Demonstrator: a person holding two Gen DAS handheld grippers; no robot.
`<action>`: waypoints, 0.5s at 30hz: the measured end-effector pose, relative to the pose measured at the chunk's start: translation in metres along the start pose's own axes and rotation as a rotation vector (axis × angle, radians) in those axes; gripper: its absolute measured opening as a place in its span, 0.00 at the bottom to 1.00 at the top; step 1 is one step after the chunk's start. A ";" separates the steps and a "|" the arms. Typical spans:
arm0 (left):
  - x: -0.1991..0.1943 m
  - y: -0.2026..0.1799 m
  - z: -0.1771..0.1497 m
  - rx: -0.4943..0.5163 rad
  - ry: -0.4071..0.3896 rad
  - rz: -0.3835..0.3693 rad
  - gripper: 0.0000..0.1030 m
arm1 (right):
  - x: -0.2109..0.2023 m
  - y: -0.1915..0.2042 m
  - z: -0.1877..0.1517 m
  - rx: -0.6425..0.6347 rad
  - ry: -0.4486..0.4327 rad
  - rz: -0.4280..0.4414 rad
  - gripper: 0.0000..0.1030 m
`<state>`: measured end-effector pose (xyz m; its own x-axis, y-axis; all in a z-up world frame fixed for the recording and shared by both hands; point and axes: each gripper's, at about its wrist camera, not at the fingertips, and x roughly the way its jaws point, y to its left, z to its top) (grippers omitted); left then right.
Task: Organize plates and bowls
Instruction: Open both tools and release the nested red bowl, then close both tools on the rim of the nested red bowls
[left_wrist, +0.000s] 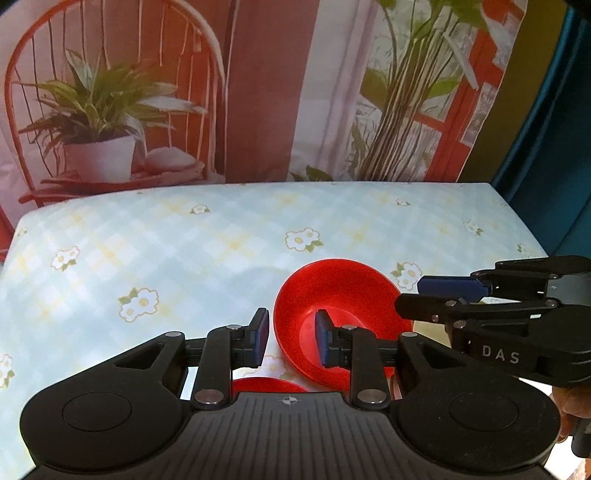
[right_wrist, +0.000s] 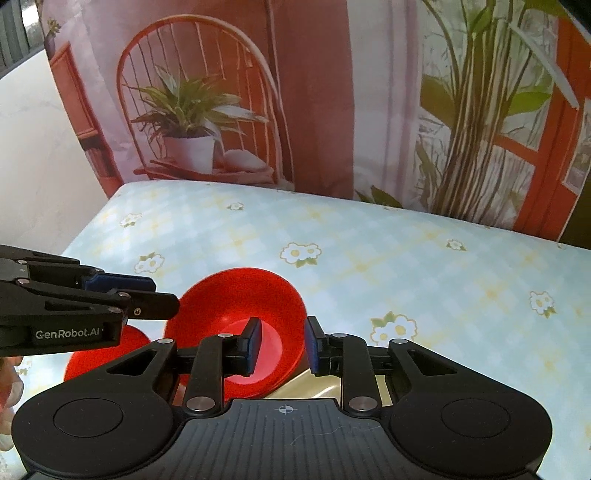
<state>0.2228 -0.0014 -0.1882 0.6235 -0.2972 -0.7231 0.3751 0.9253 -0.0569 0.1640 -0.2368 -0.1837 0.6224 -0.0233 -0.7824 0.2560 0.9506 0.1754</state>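
A red bowl is tilted, its opening facing me, over the flowered tablecloth. My left gripper is open, its jaws straddling the bowl's left rim without pinching it. My right gripper is open too, its jaws straddling the bowl's right rim. The right gripper shows from the side in the left wrist view, the left gripper in the right wrist view. A second red dish lies flat below the left gripper; its edge shows in the left wrist view. A gold plate lies under the bowl.
The table has a pale blue checked cloth with daisies. A printed backdrop with a chair and plants hangs behind the far edge. A white wall stands at the left, a dark teal curtain at the right.
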 end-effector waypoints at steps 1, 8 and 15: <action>-0.004 0.000 -0.001 0.002 -0.005 0.001 0.27 | -0.002 0.002 -0.001 -0.002 -0.004 0.001 0.23; -0.031 0.009 -0.012 0.007 -0.045 0.013 0.27 | -0.017 0.022 -0.013 0.009 -0.031 0.024 0.23; -0.058 0.035 -0.034 -0.031 -0.069 0.043 0.27 | -0.021 0.045 -0.027 0.021 -0.038 0.059 0.23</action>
<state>0.1762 0.0561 -0.1715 0.6843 -0.2719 -0.6766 0.3264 0.9439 -0.0492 0.1430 -0.1856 -0.1755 0.6642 0.0210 -0.7473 0.2334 0.9438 0.2339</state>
